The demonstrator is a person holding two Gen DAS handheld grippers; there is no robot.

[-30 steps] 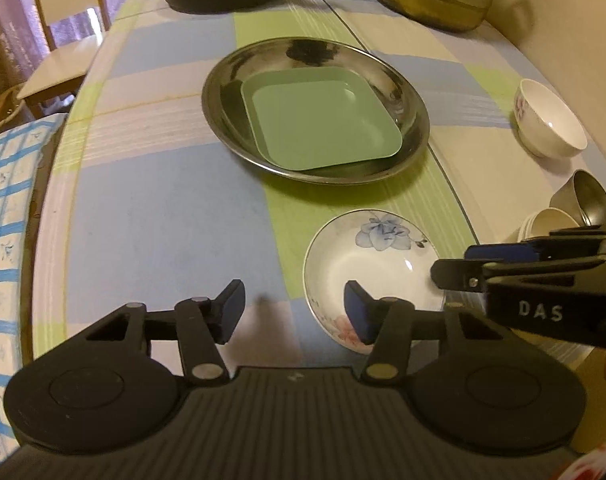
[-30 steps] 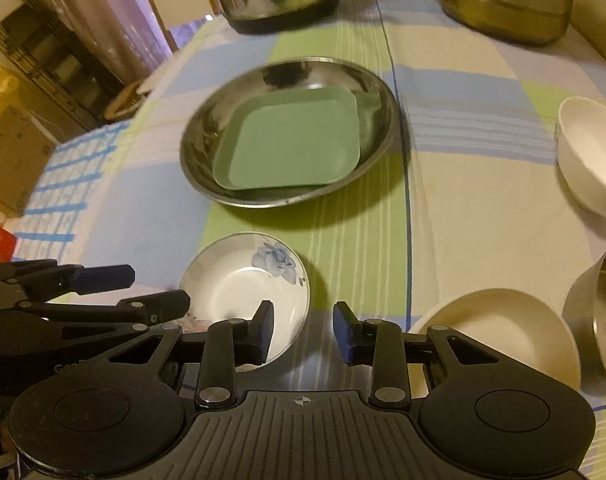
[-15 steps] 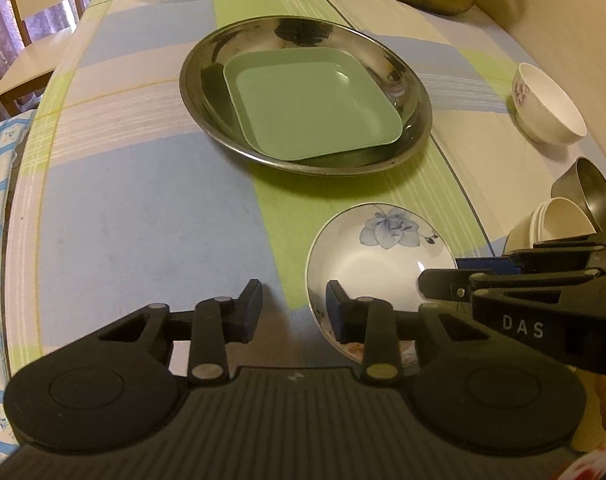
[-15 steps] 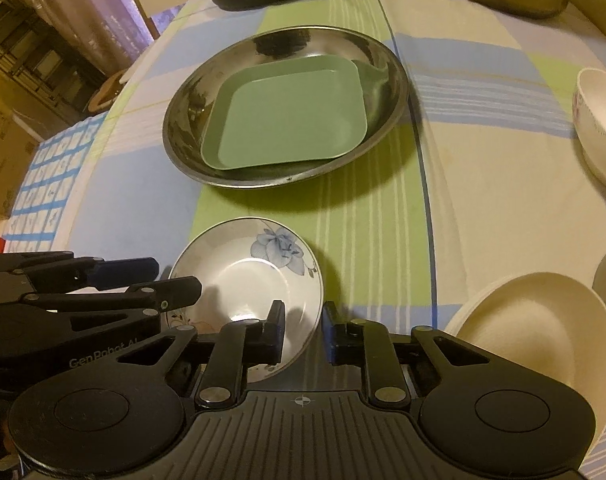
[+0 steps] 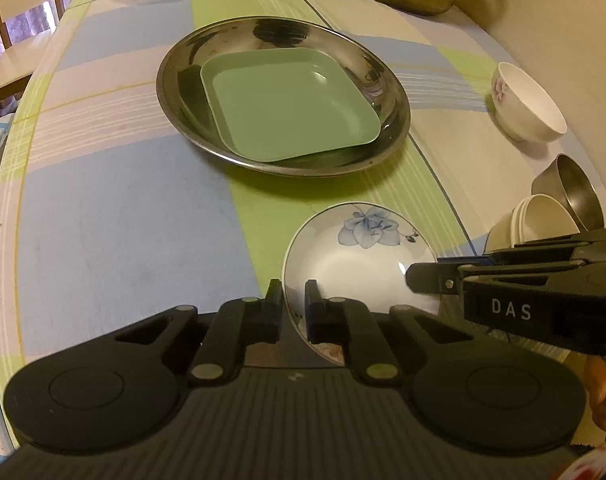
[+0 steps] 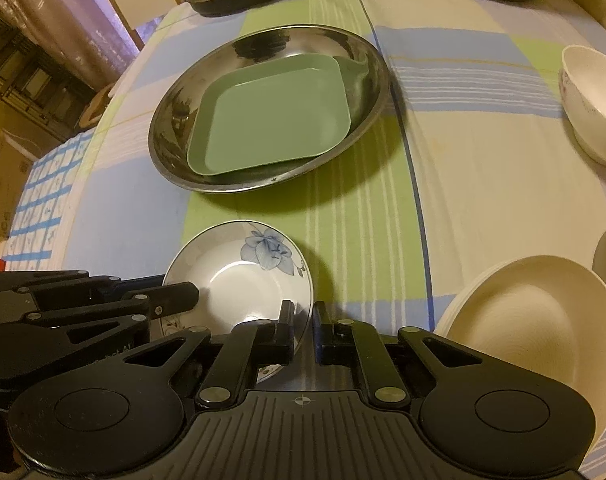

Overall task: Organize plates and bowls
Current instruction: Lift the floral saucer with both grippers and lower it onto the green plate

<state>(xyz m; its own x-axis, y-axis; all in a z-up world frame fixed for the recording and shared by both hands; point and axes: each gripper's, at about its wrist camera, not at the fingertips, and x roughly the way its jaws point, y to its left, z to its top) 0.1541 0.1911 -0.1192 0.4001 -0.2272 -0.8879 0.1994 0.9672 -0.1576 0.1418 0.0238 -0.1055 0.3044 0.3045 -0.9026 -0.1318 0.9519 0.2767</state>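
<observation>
Tablecloth [image 5: 115, 216] in pale blue, green and cream checks covers the round table; a wooden chair [image 5: 11, 36] stands at its far left edge and two big metal pots sit at the back. At the table's middle a wide stainless steel dish [image 5: 175, 92] holds a square green plastic plate [image 5: 291, 108]. To the right stand a white rice bowl with a pink motif [image 5: 531, 108], a steel bowl [image 5: 575, 188] and a stack of cream bowls [image 6: 527, 320].

Nearest the cameras sits a shallow white porcelain dish painted with a blue flower [image 5: 363, 252], on the green stripe just in front of the steel dish. The left gripper [image 5: 294, 304], tilted steeply down, is clamped on the dish's left rim, one finger inside and one outside. The right gripper [image 6: 303, 324] pinches the right rim likewise. Both pairs of jaws have just been closing.
</observation>
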